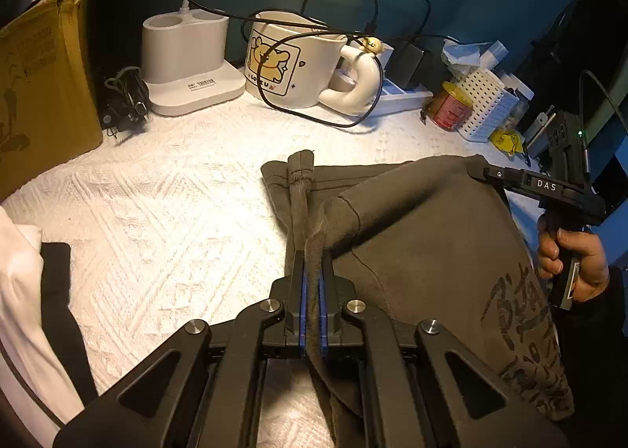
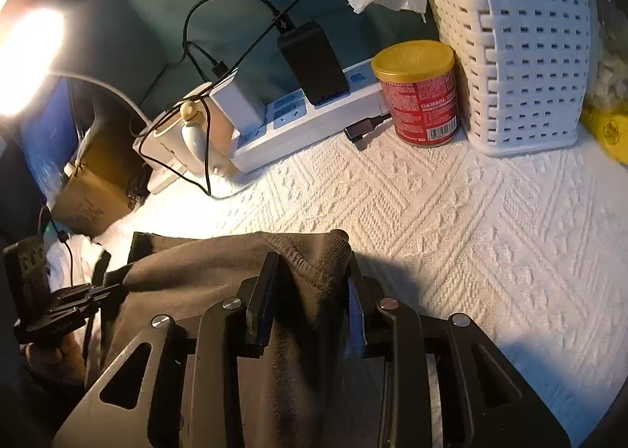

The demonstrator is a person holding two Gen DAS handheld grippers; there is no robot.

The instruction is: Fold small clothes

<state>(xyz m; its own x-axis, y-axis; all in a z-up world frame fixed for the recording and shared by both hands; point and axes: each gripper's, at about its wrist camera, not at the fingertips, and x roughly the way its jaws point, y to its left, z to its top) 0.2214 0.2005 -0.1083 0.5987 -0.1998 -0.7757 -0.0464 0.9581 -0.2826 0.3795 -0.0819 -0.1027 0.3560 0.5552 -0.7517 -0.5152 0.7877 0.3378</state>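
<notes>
White cloth point(image 1: 165, 204): one, knitted, covers the table; largest thing here
Garment point(image 1: 424, 236): one, brown, lies on the cloth, far edge lifted between two grippers
Left gripper point(image 1: 313, 291): clenched on a thin fold of the garment
Right gripper point(image 2: 310, 291): jaws part-closed, hem bunched between them; grip unclear
Doing it well: I'd keep both corners level and taut; lay the fold squarely
Mug point(image 1: 290, 59): one; can point(image 2: 422, 95): one

Your left gripper point(image 1: 312, 283) points steeply downward with its jaws closed tight on a thin fold of the grey garment point(image 1: 424, 236). Your right gripper point(image 2: 310, 291) also angles downward; its jaws stand partly apart with a bunched ridge of the garment between them. Your right hand point(image 1: 569, 263) wraps the right gripper's handle.
</notes>
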